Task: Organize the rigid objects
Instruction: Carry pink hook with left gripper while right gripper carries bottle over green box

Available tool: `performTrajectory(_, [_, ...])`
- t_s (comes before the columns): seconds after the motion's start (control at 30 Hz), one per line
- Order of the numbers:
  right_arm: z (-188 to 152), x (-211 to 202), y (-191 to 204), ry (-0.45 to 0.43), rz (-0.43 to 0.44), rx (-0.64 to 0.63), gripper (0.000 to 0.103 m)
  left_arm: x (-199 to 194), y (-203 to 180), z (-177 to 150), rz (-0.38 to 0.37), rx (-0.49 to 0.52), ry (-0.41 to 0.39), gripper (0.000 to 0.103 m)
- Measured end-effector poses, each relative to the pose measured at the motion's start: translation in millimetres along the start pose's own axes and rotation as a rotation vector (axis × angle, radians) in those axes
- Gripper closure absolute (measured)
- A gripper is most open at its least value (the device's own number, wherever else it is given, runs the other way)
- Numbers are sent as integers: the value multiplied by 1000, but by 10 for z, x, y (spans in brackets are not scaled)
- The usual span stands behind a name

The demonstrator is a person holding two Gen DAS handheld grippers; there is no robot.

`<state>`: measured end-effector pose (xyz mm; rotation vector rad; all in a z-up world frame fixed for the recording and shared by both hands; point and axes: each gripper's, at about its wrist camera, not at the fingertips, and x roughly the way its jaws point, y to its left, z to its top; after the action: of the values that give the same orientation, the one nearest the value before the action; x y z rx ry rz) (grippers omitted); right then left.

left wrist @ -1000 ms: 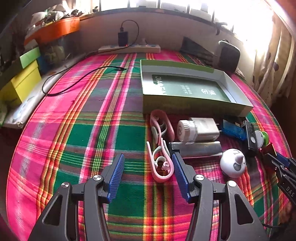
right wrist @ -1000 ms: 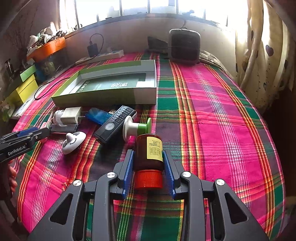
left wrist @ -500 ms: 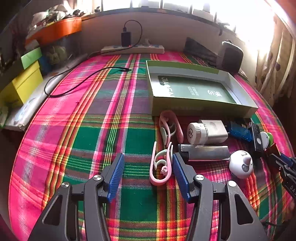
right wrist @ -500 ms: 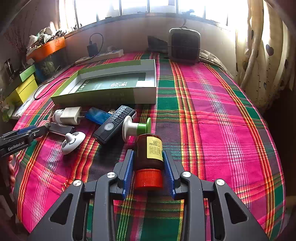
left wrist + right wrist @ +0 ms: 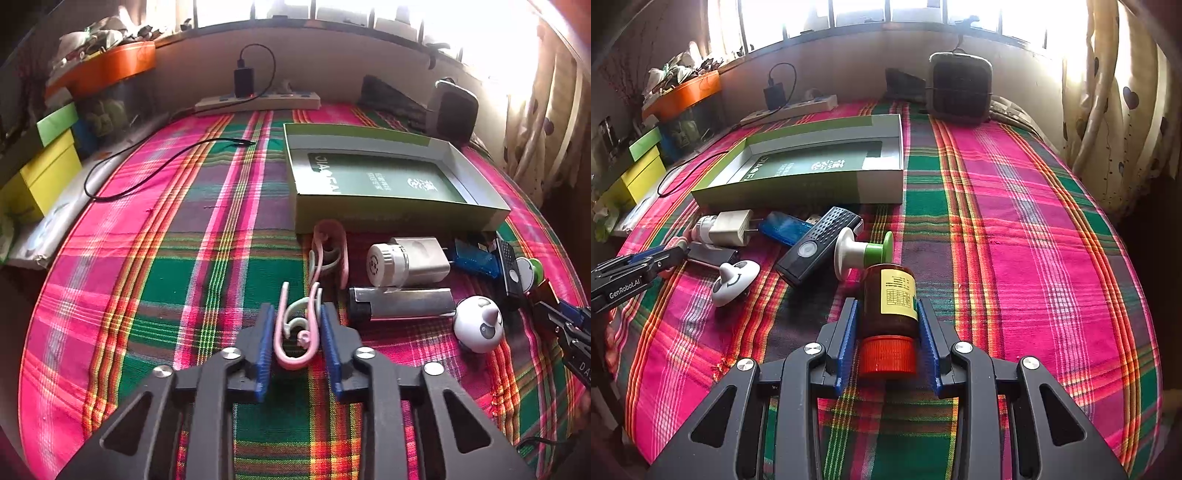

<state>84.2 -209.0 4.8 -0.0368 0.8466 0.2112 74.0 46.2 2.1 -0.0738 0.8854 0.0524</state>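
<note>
My left gripper (image 5: 297, 314) has its blue pads closed around a pink ear-hook clip (image 5: 295, 336) on the plaid cloth. A second pink clip (image 5: 330, 251) lies just beyond it. My right gripper (image 5: 887, 306) is shut on a brown bottle (image 5: 889, 295) with an orange cap (image 5: 887, 356) and a yellow label, lying along the fingers. An open green box (image 5: 384, 177) sits behind the objects; it also shows in the right wrist view (image 5: 812, 166).
Beside the clips lie a white charger plug (image 5: 406, 260), a silver lighter (image 5: 402, 302), a white round toy (image 5: 478, 325), a blue case (image 5: 785, 227), a black remote (image 5: 818, 243) and a white-green knob (image 5: 864, 253). A power strip (image 5: 258, 101) and speaker (image 5: 960, 88) stand at the back.
My left gripper has moved left and closed its fingers in around the near pink clip. My right gripper holds the bottle as before.
</note>
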Motion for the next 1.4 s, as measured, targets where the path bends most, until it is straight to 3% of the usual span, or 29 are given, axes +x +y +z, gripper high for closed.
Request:
performTrajectory(0.77, [-11, -90, 45, -25, -15, -22, 70, -178, -36, -76, -19, 6, -16, 81])
performTrajectory(1.4, [108, -403, 182, -125, -24, -70, 70, -537, -164, 100, -68, 41, -103, 81])
